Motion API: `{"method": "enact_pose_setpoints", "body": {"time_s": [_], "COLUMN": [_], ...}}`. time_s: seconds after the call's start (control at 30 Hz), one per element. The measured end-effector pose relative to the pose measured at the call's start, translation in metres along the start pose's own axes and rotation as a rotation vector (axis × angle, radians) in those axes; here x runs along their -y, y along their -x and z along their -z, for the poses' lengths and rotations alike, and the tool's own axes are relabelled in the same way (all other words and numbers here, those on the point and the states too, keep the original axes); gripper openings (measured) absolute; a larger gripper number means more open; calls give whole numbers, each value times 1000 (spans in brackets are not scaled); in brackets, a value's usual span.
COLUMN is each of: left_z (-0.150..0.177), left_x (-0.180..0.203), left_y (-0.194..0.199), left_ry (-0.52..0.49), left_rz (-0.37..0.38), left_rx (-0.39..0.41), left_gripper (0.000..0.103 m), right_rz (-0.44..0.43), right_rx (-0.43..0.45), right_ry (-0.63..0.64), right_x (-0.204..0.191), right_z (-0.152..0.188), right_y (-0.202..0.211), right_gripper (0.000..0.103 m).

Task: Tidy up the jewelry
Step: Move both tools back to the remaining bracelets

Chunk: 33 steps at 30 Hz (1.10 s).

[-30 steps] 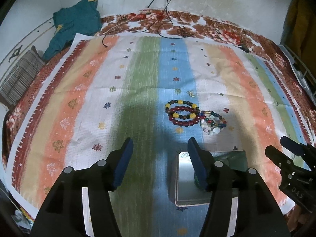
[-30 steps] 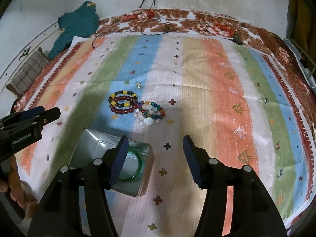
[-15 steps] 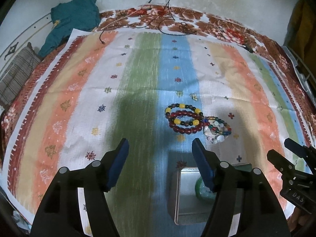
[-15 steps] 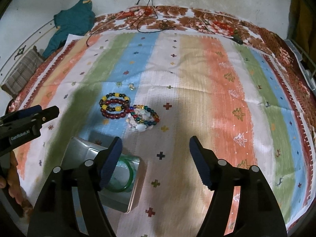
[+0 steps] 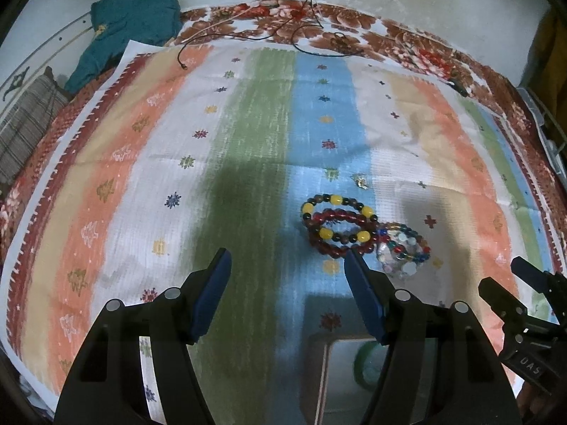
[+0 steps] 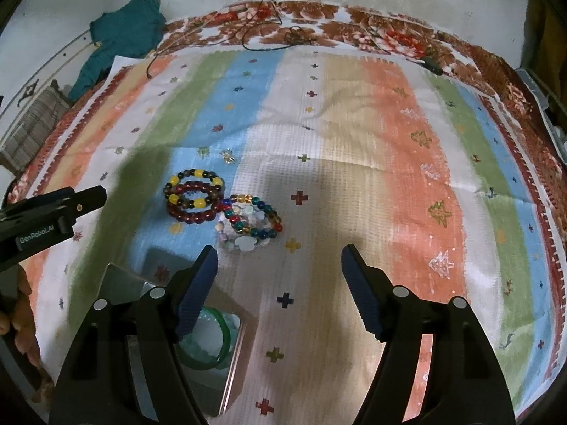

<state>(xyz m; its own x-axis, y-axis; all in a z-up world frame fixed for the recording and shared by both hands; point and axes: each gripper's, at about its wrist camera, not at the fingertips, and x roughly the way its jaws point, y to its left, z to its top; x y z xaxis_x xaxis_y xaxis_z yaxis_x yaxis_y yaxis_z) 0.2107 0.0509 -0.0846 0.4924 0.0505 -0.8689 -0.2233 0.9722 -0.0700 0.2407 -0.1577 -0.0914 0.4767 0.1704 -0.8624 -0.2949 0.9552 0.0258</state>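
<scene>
Left gripper (image 5: 287, 265): its two blue pads are far apart. Nothing is between them. It hangs over the green and blue stripes.
Right gripper (image 6: 280, 264): its pads are far apart too. It holds nothing. It hangs over the tan stripe.
Cloth (image 6: 372, 134): a big striped cloth lies flat under both grippers. It has little stars, crosses and trees on it.
Dark bracelets (image 5: 338, 225): one has yellow and dark beads and one has red beads. They lie on each other on the blue stripe. They are just ahead of the left gripper's right pad. From the right gripper they are ahead and to the left (image 6: 194, 198).
Bright bracelets (image 6: 252, 222): a ring of many colors lies on a pale shell one. They touch the dark bracelets. They are just ahead of the right gripper's left pad.
Small charm (image 6: 228, 156): a tiny shiny bit lies on the cloth past the dark bracelets. I cannot tell what it is.
Tin (image 6: 120, 283): a shiny open box sits low under the right gripper's left finger. From the left gripper it is below the right finger (image 5: 336, 372).
Green bangle (image 6: 212, 343): it lies inside the tin, partly hidden by the finger.
Teal cloth (image 5: 131, 32): it is bunched up far ahead on the left, by the wall.
Wires (image 5: 301, 28): thin dark wires lie far ahead, by the wall.
</scene>
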Motion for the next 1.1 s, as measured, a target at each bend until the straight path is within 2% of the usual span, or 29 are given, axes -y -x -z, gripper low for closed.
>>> {"method": "enact_pose_setpoints", "body": {"time_s": [0.43, 0.93, 1.1], "left_z": [-13, -20, -24], "left_x": [2, 7, 6], "left_y": [-28, -60, -69], "left_ry": [-6, -59, -58], "left_rz": [9, -4, -1], "left_rx": [-37, -76, -88], "left_gripper": [66, 65, 64], "right_rz": [31, 40, 48], "right_rx": [-50, -100, -89], "right_ry": [-3, -10, -9], "right_x": [4, 10, 10], "right_z": [-10, -20, -25], "right_y": [-32, -65, -70], "right_gripper": [72, 72, 72]}}
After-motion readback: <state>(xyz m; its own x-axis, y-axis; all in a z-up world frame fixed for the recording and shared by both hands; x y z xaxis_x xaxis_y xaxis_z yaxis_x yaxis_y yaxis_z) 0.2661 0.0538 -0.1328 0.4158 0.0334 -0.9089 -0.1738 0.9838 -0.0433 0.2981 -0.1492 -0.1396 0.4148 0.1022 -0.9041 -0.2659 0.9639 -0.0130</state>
